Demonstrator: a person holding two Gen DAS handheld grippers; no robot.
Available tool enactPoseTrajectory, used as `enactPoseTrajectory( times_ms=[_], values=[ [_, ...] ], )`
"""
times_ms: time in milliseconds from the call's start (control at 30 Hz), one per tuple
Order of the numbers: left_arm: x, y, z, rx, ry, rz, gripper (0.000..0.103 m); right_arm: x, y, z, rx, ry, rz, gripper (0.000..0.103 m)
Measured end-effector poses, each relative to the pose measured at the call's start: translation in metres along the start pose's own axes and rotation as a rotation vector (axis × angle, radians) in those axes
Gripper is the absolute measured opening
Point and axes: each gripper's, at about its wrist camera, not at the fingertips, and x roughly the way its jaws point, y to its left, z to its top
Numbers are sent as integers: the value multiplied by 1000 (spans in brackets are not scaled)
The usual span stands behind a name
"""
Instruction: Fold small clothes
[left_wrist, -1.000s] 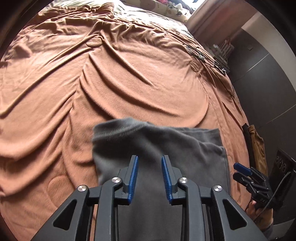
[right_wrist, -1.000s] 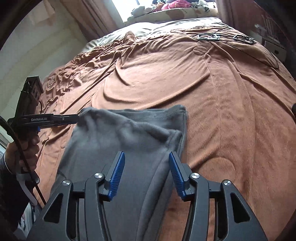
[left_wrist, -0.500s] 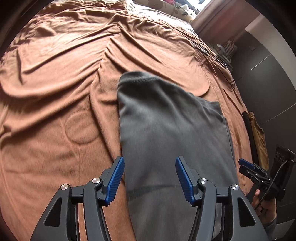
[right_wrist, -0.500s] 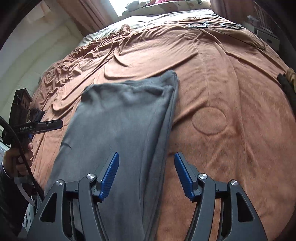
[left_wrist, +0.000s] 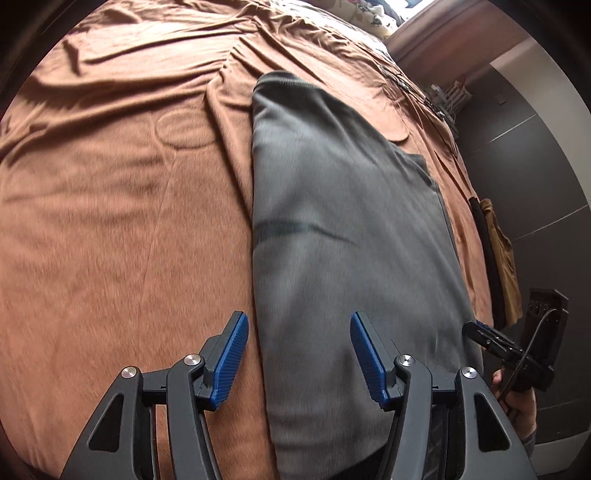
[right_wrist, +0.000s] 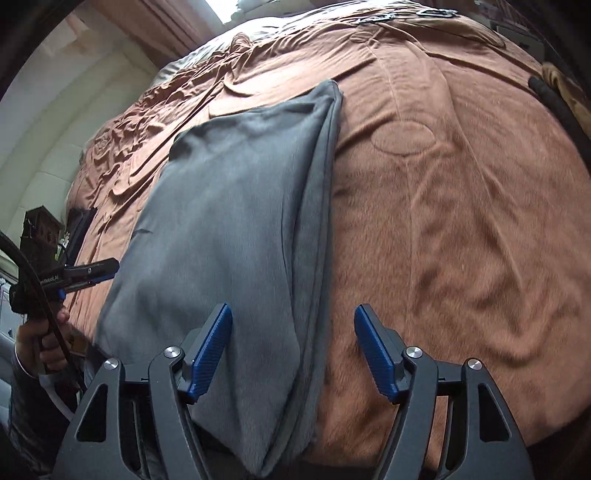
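The left gripper (left_wrist: 299, 354) hangs with its blue ribbed pads spread well apart and nothing pinched; its jaws opened within the last second and have since held. The grey garment (left_wrist: 343, 229) lies below, its left edge running up between the pads toward twelve o'clock. The right gripper (right_wrist: 291, 350) has just been opening wider and holds nothing; the garment's layered right edge passes under the gap. The garment is soft, matte knit, folded into a long strip tapering away, flat on a rumpled, brushed brown bedspread (right_wrist: 461, 221) stitched with oval outlines. At nine o'clock in the right view, a hand (right_wrist: 40, 336) grips the other tool's handle.
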Motion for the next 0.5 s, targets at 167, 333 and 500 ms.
enactPoseTrajectory(
  times_ms=[167,333,500],
  values=[
    [-3,4,-24,-32,3,-27,57,-4,-1,-16,24,3,13,67],
    [-7,12,-42,-79,-6,-76,46,-3,2,-26,43,4,25,59],
    [-4,17,-53,-119,-15,-112,25,-2,3,-32,74,-5,34,45]
  ],
)
